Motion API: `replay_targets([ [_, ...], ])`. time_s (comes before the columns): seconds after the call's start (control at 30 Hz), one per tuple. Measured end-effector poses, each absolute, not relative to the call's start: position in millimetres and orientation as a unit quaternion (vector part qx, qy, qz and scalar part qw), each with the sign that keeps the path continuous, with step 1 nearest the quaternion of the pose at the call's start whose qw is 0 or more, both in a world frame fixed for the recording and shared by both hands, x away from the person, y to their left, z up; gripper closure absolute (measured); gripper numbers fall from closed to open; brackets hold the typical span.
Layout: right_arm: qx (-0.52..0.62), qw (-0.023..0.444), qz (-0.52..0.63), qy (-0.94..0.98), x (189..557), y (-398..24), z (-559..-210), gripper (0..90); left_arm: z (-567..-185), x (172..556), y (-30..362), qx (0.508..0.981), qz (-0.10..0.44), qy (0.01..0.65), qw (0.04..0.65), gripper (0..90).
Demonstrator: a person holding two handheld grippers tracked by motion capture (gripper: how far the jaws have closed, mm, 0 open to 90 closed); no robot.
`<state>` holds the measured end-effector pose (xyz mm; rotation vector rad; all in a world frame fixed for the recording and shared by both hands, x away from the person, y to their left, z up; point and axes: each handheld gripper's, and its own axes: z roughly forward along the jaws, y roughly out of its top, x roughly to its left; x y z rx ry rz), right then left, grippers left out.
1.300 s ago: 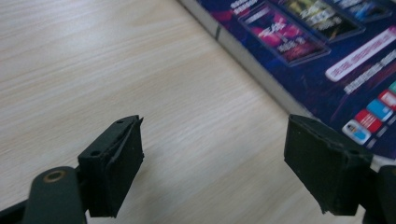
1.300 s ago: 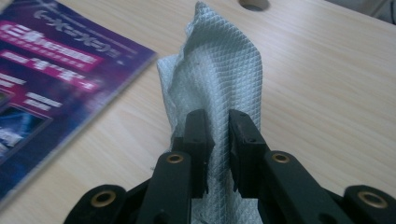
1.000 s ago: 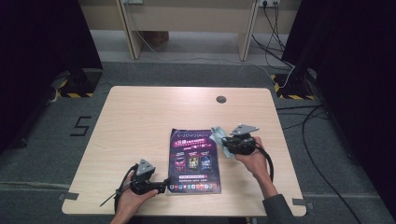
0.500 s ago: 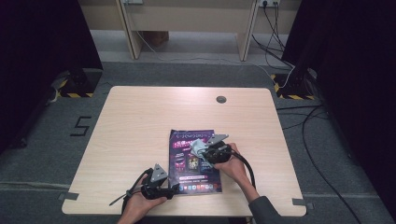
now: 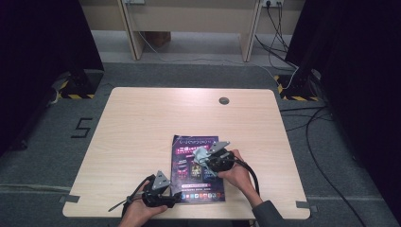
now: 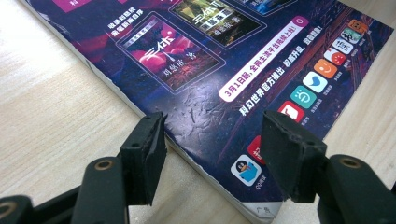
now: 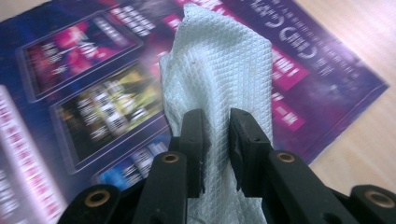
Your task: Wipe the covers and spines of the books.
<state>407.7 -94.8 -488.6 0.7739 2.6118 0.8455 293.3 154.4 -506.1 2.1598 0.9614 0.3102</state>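
1. Two hand-held grippers work over one magazine (image 5: 197,168) that lies flat on the pale wooden worktop (image 5: 142,123), near its front edge, cover up.
2. Right gripper (image 5: 204,158): jaws clamped on a pale, waffle-textured cloth (image 7: 219,70). The cloth stands out past the jaw tips and its free end rests on the magazine's dark purple cover, roughly mid-page in the high view.
3. Left gripper (image 5: 176,198): jaws have just been closing and now stand part-way apart. In the left gripper view they straddle the magazine's near corner (image 6: 252,205), one jaw over bare wood, the other over the cover. Whether the pads press on the magazine cannot be told from these views.
4. Left hand (image 5: 137,213) holds its gripper at the worktop's front edge; right hand (image 5: 239,174) sits just right of the magazine.
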Motion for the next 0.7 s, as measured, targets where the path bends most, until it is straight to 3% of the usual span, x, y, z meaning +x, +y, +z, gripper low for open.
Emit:
replay_targets([
  [0.33, 0.320, 0.191, 0.294, 0.880, 460.5, -104.7, -492.4, 76.1, -509.1, 296.1, 158.3, 0.832, 0.107, 0.389, 0.380, 35.4],
  [0.7, 0.335, 0.214, 0.288, 0.871, 482.9, -108.8, -493.6, 76.4, -510.0, 298.2, 160.7, 0.832, 0.100, 0.391, 0.380, 33.2],
])
